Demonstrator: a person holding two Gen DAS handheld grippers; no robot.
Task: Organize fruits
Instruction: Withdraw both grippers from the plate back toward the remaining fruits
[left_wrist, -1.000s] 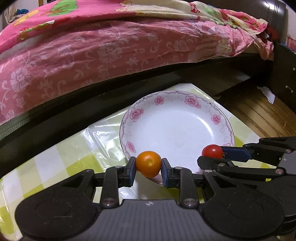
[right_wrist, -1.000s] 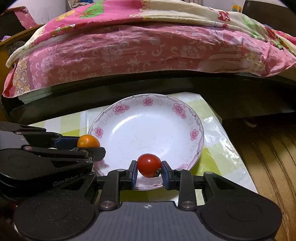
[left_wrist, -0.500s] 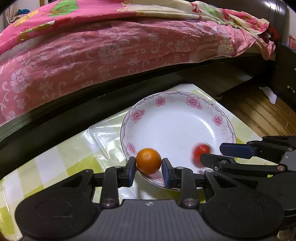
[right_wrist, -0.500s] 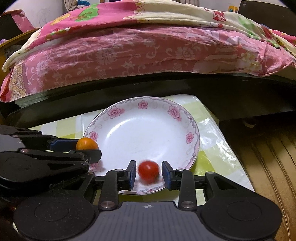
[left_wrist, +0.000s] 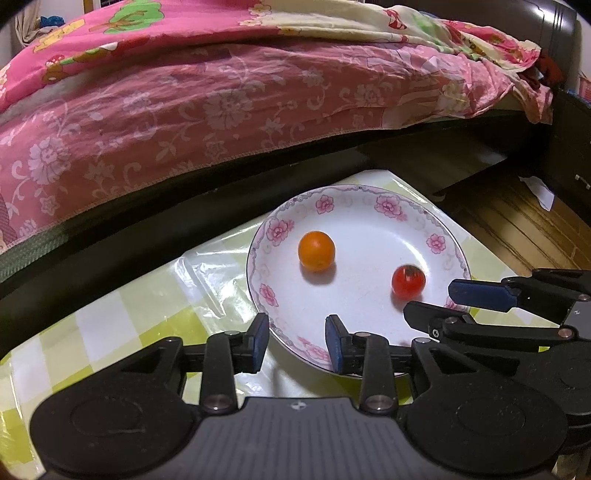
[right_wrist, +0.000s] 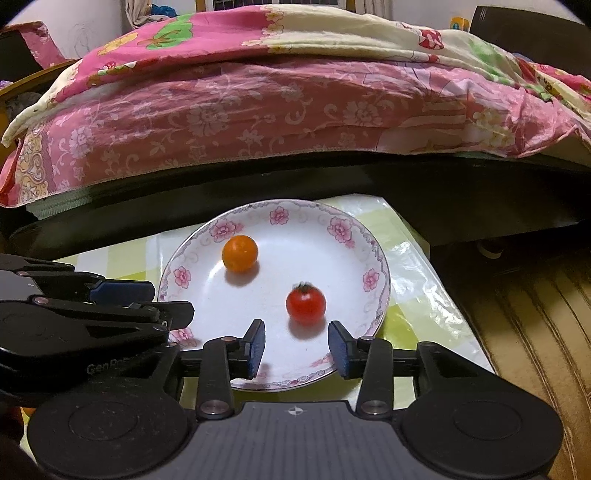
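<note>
White glazed plate (left_wrist: 436, 242), pink flowers round its rim, sits near the checked surface (left_wrist: 110, 321) corner. Inside: one smooth orange (left_wrist: 316, 250) at ten o'clock, one tomato (left_wrist: 407, 281) at four. Left gripper (left_wrist: 296, 339) and right gripper (right_wrist: 296, 344) overhang the near rim, jaws just opened, empty.

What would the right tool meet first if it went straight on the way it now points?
Most likely the cherry tomato, lying just beyond the open right tool on the flowered plate. Pointing downward, it might touch the plate's surface first; depth is unclear.
</note>
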